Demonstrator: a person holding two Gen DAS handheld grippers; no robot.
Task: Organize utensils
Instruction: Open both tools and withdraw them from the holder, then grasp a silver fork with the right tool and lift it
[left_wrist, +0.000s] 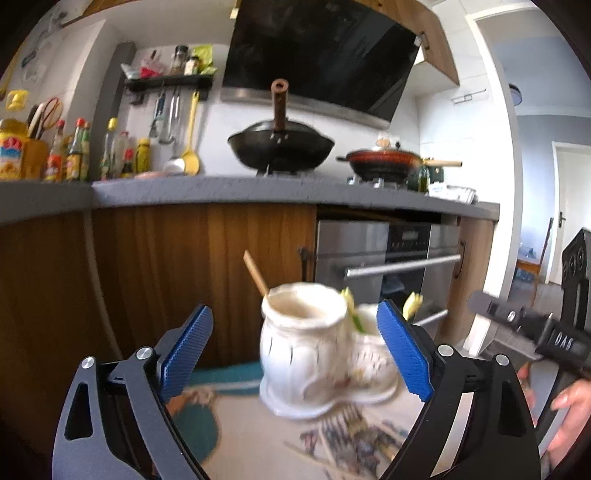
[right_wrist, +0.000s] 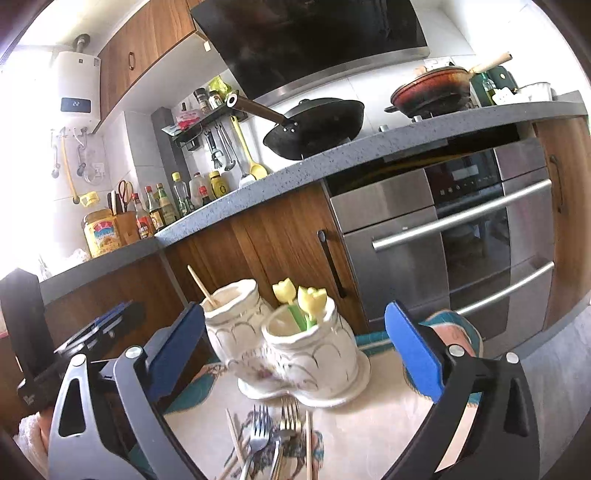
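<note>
Right wrist: holder (right_wrist: 295, 354) contains chopstick (right_wrist: 201, 286), yellow tulips (right_wrist: 301, 295).

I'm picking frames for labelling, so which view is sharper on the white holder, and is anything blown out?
Left wrist view: the white holder is smeared by motion blur, while the stove behind stays fairly crisp. Right wrist view: the holder and forks are sharp, but the upper left around the water heater is overexposed.

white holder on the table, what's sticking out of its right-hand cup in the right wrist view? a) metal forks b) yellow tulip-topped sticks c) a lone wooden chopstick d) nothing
b: in the right wrist view the right-hand cup of the white holder holds yellow tulip-topped sticks; the forks lie on the table in front.
</note>
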